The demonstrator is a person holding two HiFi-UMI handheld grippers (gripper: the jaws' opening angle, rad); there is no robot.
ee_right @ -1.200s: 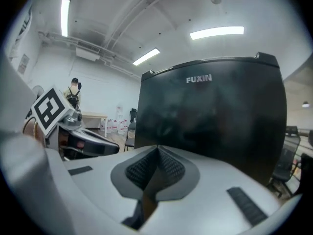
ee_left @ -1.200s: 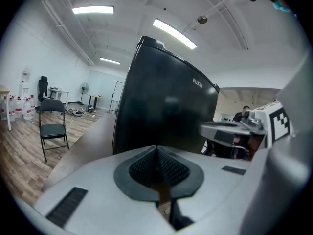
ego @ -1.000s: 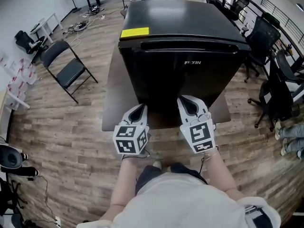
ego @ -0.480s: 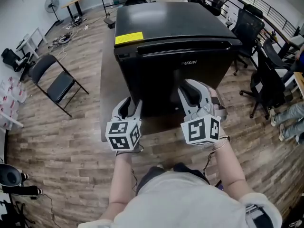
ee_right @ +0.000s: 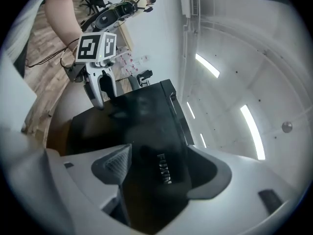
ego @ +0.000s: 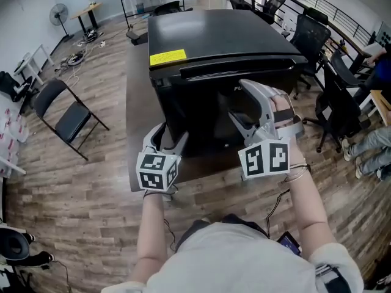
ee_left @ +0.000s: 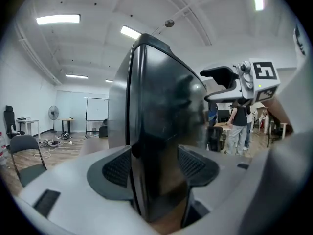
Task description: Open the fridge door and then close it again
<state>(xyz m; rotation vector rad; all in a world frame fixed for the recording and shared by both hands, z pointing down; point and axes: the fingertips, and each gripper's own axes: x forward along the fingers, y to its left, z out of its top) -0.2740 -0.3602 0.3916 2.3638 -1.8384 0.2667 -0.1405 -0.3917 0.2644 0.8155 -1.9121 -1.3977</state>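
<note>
Each hand carries a pale grey moulded-plastic tool. The left gripper (ego: 171, 140) and the right gripper (ego: 252, 105) each end, on the near side, in a white cube (ego: 156, 171) printed with black square markers. Inside each jaw sits a dark ribbed pad (ee_left: 117, 168). Both pairs of jaws have just been opening, with nothing clamped between them. The person wears a light grey short-sleeved T-shirt (ego: 238, 258) over dark trousers (ego: 194, 227). A thin black cable (ego: 278, 201) trails below the right wrist.

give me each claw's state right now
left claw: open, jaws just been opening, nothing between them
right claw: open, jaws just been opening, nothing between them
</note>
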